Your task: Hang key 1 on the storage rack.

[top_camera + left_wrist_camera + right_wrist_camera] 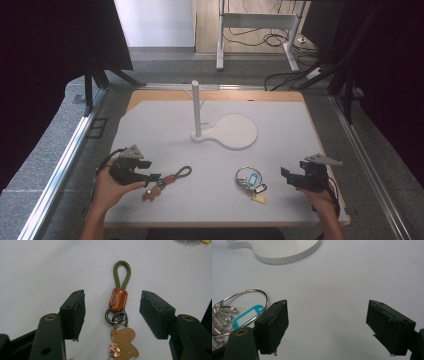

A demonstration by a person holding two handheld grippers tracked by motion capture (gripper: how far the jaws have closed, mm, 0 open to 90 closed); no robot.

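Note:
A keychain with an olive cord loop [122,272], an orange leather band [118,299] and a tan bear charm [125,346] lies flat on the white board [160,125]. My left gripper [112,313] stands open astride it, jaws on either side of the band and rings, touching nothing; it shows at the board's left front [156,178]. A large metal key ring with a teal tag [245,318] and a yellow tag [259,198] lies front right. My right gripper [327,325] is open just right of that ring, with bare board between its jaws; it also shows in the high view [286,176].
A white post [196,107] stands upright on a flat white base [235,131] near the board's middle back. Metal rails run along both sides of the table. Cables and a desk frame lie on the floor beyond the far edge.

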